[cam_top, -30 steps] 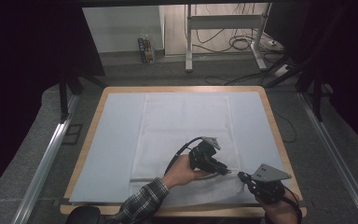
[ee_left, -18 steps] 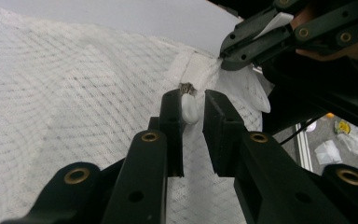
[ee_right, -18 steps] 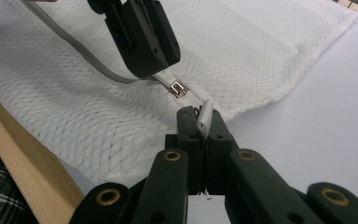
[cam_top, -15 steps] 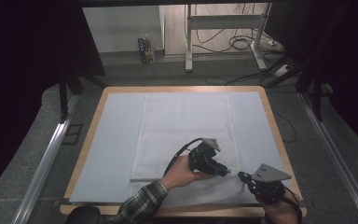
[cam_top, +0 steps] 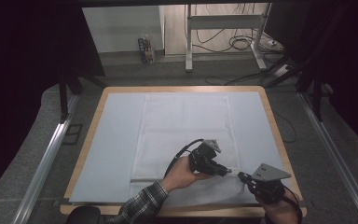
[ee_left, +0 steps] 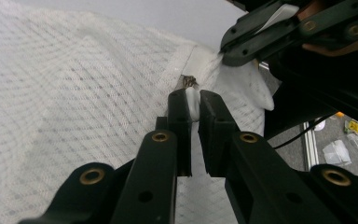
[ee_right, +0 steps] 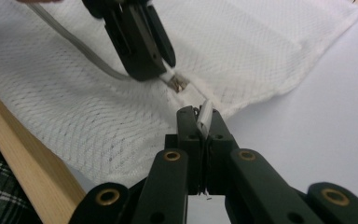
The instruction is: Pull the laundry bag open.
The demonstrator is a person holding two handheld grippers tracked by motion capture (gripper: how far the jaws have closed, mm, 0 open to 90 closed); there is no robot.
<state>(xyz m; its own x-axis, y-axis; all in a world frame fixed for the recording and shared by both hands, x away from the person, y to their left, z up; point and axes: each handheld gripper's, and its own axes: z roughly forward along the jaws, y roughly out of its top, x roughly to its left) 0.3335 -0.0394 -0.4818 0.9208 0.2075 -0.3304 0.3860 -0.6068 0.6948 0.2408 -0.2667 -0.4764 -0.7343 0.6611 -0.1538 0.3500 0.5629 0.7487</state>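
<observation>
Left tool [ee_left: 193, 100] just closed on mesh bag [cam_top: 186, 126] zipper pull; right tool [ee_right: 204, 119] clamps its near-right hem, ready to unzip.

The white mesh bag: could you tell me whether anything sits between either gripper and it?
Nothing visible does. The left gripper is shut on the white mesh bag beside its zipper pull; the right gripper pinches the corner.

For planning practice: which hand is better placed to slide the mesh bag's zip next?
Left, probably: the left tool has just closed on the zip's pull tab, while the right tool is shut on the mesh bag's end, anchoring it.
</observation>
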